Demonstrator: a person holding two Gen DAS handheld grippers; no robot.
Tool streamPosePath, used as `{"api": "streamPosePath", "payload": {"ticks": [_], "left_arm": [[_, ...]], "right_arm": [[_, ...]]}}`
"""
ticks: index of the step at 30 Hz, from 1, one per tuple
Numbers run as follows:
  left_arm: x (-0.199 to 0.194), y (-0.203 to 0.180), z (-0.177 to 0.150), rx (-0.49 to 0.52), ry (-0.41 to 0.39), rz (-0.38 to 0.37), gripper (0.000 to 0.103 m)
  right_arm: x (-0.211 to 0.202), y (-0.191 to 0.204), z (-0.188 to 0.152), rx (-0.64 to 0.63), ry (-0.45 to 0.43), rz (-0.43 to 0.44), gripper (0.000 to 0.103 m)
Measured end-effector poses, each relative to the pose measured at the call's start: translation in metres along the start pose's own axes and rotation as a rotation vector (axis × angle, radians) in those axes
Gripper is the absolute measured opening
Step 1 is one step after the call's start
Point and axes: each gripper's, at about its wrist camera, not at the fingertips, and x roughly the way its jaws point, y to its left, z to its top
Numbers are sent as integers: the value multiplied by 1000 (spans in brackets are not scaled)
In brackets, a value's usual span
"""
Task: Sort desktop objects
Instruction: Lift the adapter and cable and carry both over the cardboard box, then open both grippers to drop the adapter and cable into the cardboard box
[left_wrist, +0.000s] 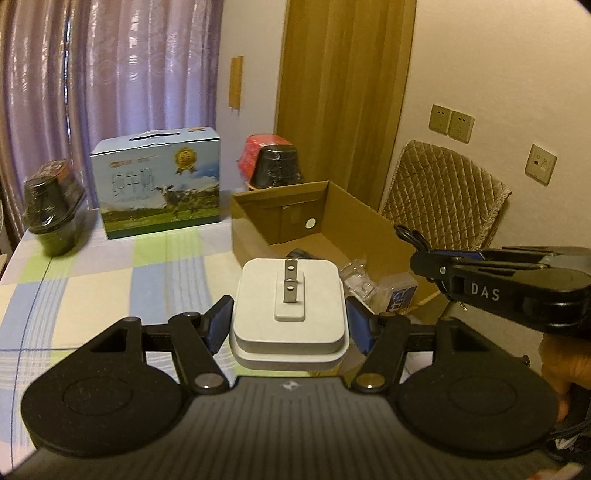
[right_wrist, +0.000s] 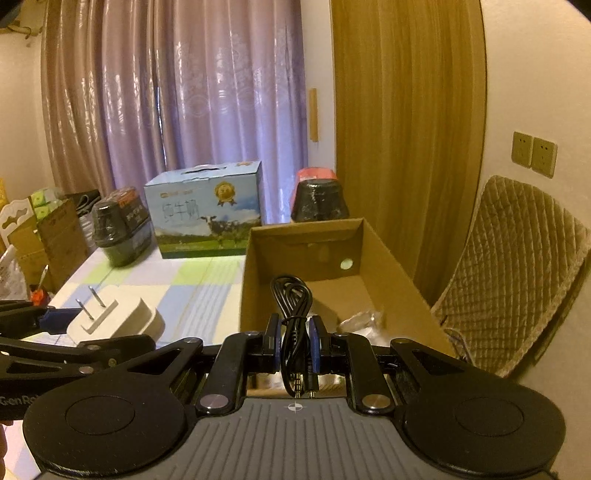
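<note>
My left gripper (left_wrist: 288, 319) is shut on a white plug adapter (left_wrist: 290, 295), prongs pointing up, held above the checked tablecloth just in front of the open cardboard box (left_wrist: 255, 240). My right gripper (right_wrist: 294, 332) is shut on a coiled black audio cable (right_wrist: 291, 299), whose two jack plugs hang near the camera. It hovers over the near end of the cardboard box (right_wrist: 258, 266). In the right wrist view the plug adapter (right_wrist: 118, 317) shows at the left. The left wrist view shows the right gripper (left_wrist: 421, 260) at the right, over the box.
In the box lie a clear plastic piece (left_wrist: 354, 277), a blue-and-white packet (left_wrist: 400, 295) and a dark item (left_wrist: 303, 254). A blue milk carton (left_wrist: 159, 184) and two black wrapped tubs (left_wrist: 51, 206) (left_wrist: 277, 166) stand at the back. A quilted chair (left_wrist: 447, 195) stands right of the table.
</note>
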Motion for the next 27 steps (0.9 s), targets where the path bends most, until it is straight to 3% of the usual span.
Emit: {"api": "streamPosePath", "payload": {"ticks": [14,27], "left_arm": [[64,-39,32,40,36,-28,60],[119,-29,69,21,36,-36,60]], "right_arm": [[30,-62,25,39,6,18,12],[71,-94,44,82,18,26,12]]}}
